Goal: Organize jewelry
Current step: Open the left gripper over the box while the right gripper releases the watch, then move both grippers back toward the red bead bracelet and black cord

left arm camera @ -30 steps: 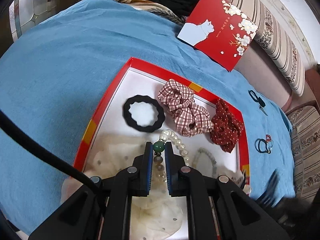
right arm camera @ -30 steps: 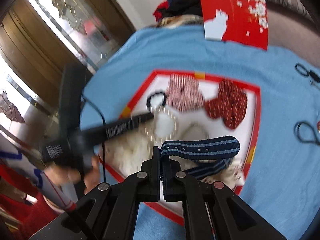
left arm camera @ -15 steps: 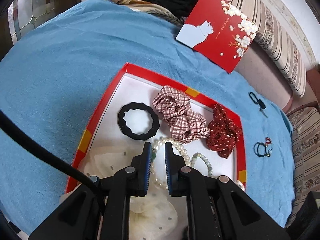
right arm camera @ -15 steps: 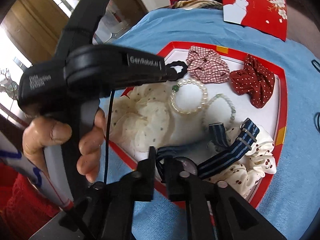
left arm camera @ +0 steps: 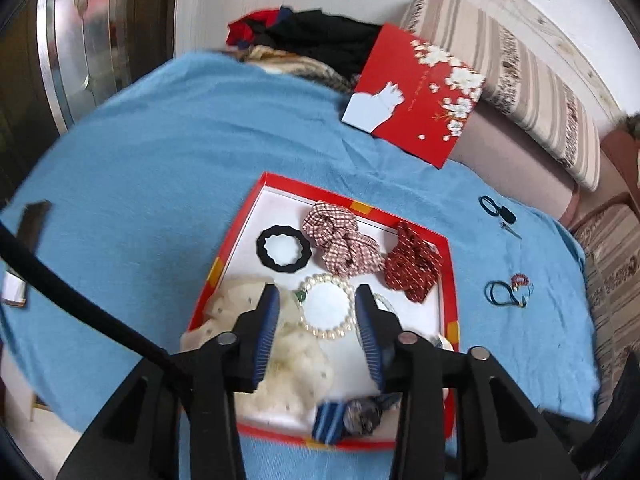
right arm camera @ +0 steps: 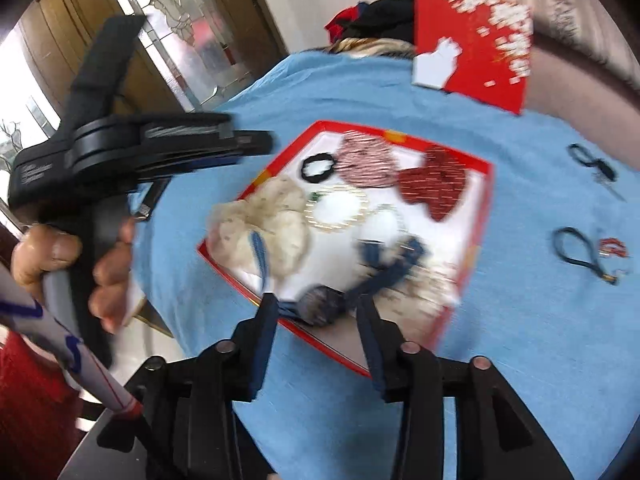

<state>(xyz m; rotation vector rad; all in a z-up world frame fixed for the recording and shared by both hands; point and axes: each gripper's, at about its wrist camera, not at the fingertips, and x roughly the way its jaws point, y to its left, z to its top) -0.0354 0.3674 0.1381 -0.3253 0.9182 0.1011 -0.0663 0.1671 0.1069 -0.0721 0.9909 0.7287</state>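
A red-rimmed white box tray (left arm camera: 451, 272) (right arm camera: 486, 184) lies on the blue cloth. In it are a black ring hair tie (left arm camera: 284, 249), a checked scrunchie (left arm camera: 340, 238), a red dotted scrunchie (left arm camera: 412, 266), a pearl bracelet (left arm camera: 328, 307) (right arm camera: 336, 208), a cream scrunchie (left arm camera: 288, 352) (right arm camera: 268, 216) and a striped-strap watch (left arm camera: 352, 416) (right arm camera: 320, 300). My left gripper (left arm camera: 316, 300) is open and empty, above the pearl bracelet. My right gripper (right arm camera: 316, 308) is open and empty, above the watch at the tray's near edge.
The red box lid (left arm camera: 416, 88) leans on a striped sofa (left arm camera: 532, 84) at the back. Loose hair ties (left arm camera: 506, 292) and a dark clip (left arm camera: 498, 212) lie on the cloth right of the tray. Clothes (left arm camera: 316, 36) are piled at the back. The hand-held left gripper body (right arm camera: 120, 156) fills the right view's left.
The left gripper let go of the pearl bracelet, opened and pulled back. The right gripper set the striped watch in the tray, opened and drew back.
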